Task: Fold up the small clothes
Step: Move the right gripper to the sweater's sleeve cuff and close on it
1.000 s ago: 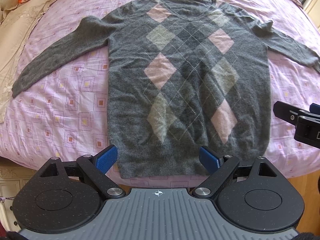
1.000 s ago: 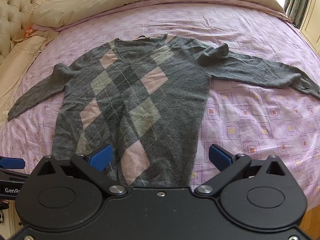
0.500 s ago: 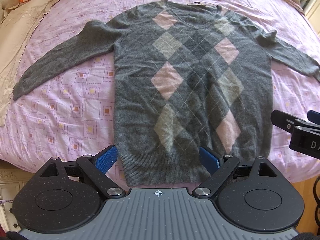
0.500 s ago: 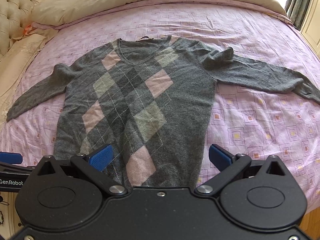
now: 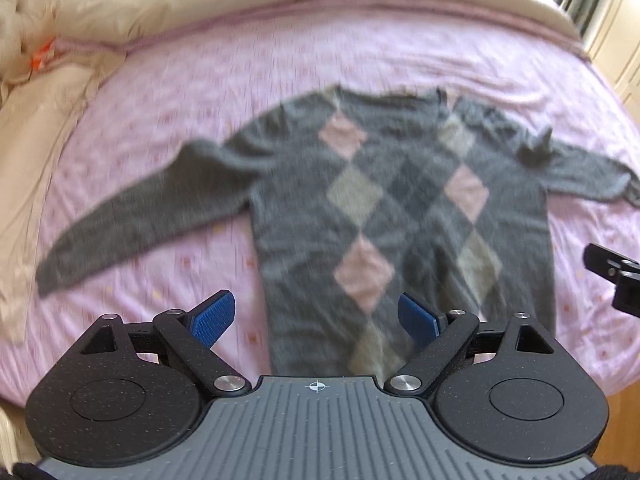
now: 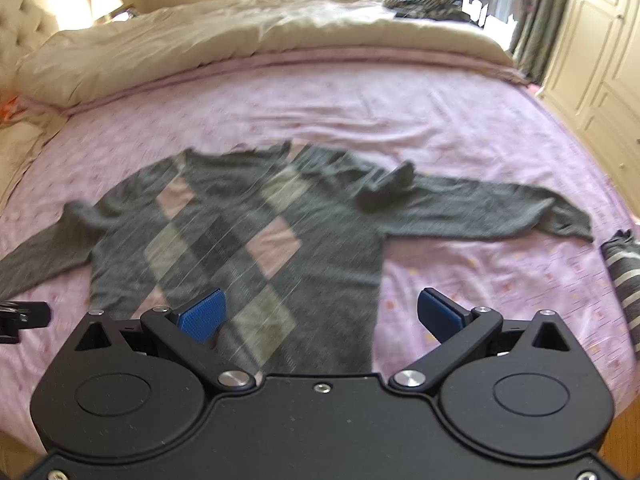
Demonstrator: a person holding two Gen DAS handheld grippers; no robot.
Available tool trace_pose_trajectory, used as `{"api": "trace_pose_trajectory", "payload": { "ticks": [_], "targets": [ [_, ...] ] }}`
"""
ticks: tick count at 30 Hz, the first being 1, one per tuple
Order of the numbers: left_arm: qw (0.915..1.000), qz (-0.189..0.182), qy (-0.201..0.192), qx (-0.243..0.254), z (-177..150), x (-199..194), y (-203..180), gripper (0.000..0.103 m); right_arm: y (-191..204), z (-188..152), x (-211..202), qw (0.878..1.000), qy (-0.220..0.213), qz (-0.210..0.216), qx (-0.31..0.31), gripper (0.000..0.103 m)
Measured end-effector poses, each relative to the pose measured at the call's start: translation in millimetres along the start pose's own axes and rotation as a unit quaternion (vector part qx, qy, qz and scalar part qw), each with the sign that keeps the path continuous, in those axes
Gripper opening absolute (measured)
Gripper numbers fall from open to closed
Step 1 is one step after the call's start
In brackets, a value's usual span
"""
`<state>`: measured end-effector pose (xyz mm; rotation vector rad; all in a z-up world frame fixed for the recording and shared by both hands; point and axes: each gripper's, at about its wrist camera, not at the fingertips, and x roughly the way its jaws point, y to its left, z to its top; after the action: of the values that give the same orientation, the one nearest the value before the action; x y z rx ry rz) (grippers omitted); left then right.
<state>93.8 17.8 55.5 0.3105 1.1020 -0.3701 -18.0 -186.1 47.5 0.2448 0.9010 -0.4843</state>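
Grey argyle sweater (image 5: 400, 216) flat, unfolded, frame centre.
Left gripper (image 5: 316, 318) and right gripper (image 6: 320, 314): jaws spread, empty.

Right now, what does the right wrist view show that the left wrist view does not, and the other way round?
Only the right wrist view shows the sweater's right sleeve cuff, a striped garment at the bed's right edge, cream cabinet doors and dark clothes on the far side of the bed.

Only the left wrist view shows the whole left sleeve, down to its cuff, and an orange item near the headboard.

Both show the grey argyle sweater spread flat on the pink sheet, the beige duvet, and open, empty tongs.
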Motion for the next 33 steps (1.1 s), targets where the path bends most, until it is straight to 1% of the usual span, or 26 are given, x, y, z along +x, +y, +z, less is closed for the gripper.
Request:
{"api": "trace_pose_trajectory", "payload": {
  "ticks": [3, 5, 8, 11, 14, 19, 24, 28, 33],
  "targets": [
    [0.9995, -0.018, -0.026, 0.002, 11.7, -1.6, 12.1, 0.089, -1.8, 7.1, -2.7, 1.0, -0.02, -0.021, 0.012, 0.102],
    [0.9988, -0.026, -0.042, 0.006, 17.9, -1.6, 18.6, 0.089, -3.3, 10.1, -3.1, 0.999, -0.024, -0.029, 0.019, 0.102],
    [0.9964, -0.035, -0.077, 0.01, 24.1, -5.5, 28.3, 0.089, -4.6, 12.9, -1.6, 0.999, -0.02, -0.038, 0.029, 0.102],
    [0.9921, -0.056, -0.111, 0.017, 27.1, -7.4, 38.3, 0.089, -7.1, 13.5, 0.0, 0.998, -0.02, -0.044, 0.041, 0.102],
    [0.9895, -0.061, -0.13, 0.016, 30.8, -5.5, 45.2, 0.089, -14.6, 13.4, 5.0, 0.998, -0.014, -0.038, 0.056, 0.102],
    [0.9926, -0.065, -0.103, -0.006, 37.8, 2.8, 50.8, 0.089, -41.1, 15.6, 18.5, 0.996, -0.008, -0.031, 0.089, 0.102],
    [0.9931, -0.066, -0.085, -0.047, 38.0, 5.4, 42.2, 0.089, -86.2, 20.1, 35.9, 0.994, 0.0, -0.023, 0.105, 0.102],
    [0.9928, -0.055, -0.074, -0.077, 36.6, 6.1, 16.1, 0.089, -135.7, 24.9, 54.3, 0.994, 0.019, -0.022, 0.105, 0.102],
    [0.9914, -0.033, -0.058, -0.112, 33.7, 1.5, -27.7, 0.089, -212.4, 32.8, 78.6, 0.993, 0.02, -0.021, 0.112, 0.102]
  ]
}}
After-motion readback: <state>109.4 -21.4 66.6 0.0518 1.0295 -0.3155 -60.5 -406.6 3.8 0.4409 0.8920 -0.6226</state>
